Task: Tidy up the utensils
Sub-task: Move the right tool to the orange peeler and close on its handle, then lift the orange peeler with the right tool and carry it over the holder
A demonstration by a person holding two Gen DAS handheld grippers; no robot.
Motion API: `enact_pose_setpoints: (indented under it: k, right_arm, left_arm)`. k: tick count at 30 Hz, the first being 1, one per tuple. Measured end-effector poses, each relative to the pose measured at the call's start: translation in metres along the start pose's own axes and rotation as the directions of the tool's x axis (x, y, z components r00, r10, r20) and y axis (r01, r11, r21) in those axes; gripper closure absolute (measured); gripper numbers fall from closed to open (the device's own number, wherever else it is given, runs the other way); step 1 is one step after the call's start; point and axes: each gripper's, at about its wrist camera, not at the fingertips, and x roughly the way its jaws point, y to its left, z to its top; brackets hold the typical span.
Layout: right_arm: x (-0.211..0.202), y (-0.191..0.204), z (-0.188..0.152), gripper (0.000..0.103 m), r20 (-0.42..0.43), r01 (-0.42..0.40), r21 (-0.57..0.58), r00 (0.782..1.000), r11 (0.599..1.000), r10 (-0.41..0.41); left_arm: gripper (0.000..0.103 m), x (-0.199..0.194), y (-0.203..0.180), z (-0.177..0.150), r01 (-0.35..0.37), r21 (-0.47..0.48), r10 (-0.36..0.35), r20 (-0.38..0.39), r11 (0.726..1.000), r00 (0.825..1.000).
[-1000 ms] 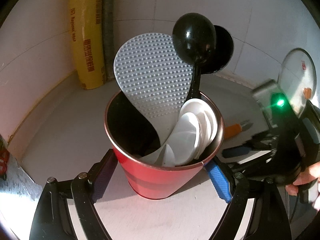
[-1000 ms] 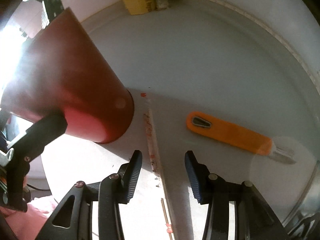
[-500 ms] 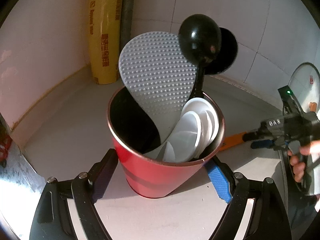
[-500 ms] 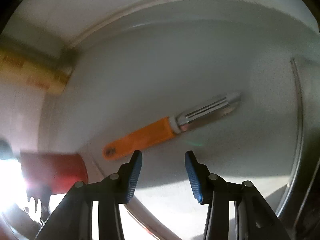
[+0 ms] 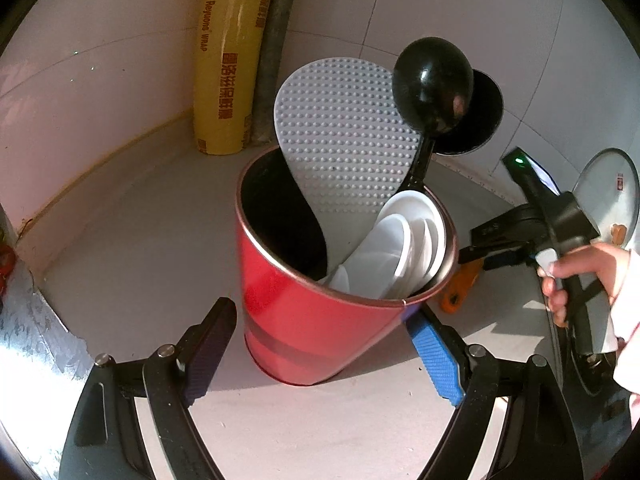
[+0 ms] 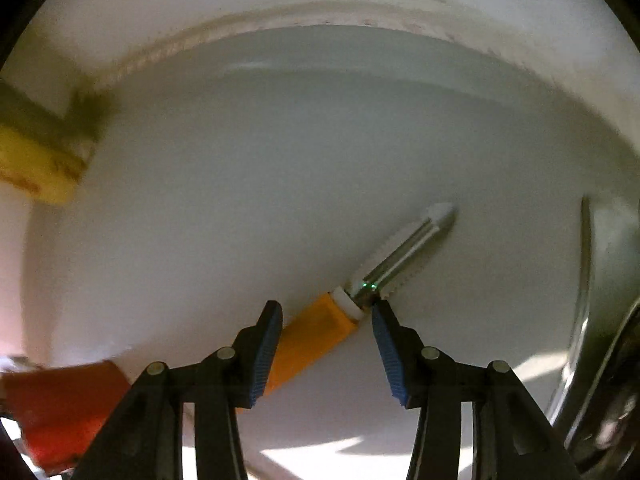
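My left tool (image 5: 320,344) clamps the red cup (image 5: 320,320), which stands on the desk (image 5: 140,248) holding a grey rice paddle (image 5: 344,136), a black ladle (image 5: 434,84) and white spoons (image 5: 404,248). My right tool (image 6: 326,346) is released, jaws straddling the orange-handled peeler (image 6: 316,336), which lies flat on the desk just right of the cup, untouched.

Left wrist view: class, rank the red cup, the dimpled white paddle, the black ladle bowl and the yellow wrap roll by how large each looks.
1. Red cup, nearest the camera.
2. White paddle and wrap roll: too alike to rank.
3. Ladle bowl, smallest.
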Motion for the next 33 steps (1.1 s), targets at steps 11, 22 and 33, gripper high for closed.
enact_pose_setpoints:
  k: [11,22,33]
  right_arm:
    - [-0.014,0.012,-0.011,0.078,0.026,-0.051,-0.038,0.998,0.998,0.052]
    - [-0.111,-0.007,-0.117,0.078,0.4,-0.196,-0.154,0.884,0.968,0.243]
    - [-0.214,-0.011,-0.172,0.078,0.576,-0.244,-0.284,0.73,0.927,0.369]
  left_arm:
    - [0.016,0.011,-0.008,0.008,-0.044,0.085,0.045,-0.011,0.995,0.999]
    - [0.016,0.006,-0.007,0.003,-0.038,0.111,0.034,0.032,0.993,0.999]
    - [0.017,0.01,-0.003,0.007,-0.001,0.138,0.0,0.01,0.99,1.0]
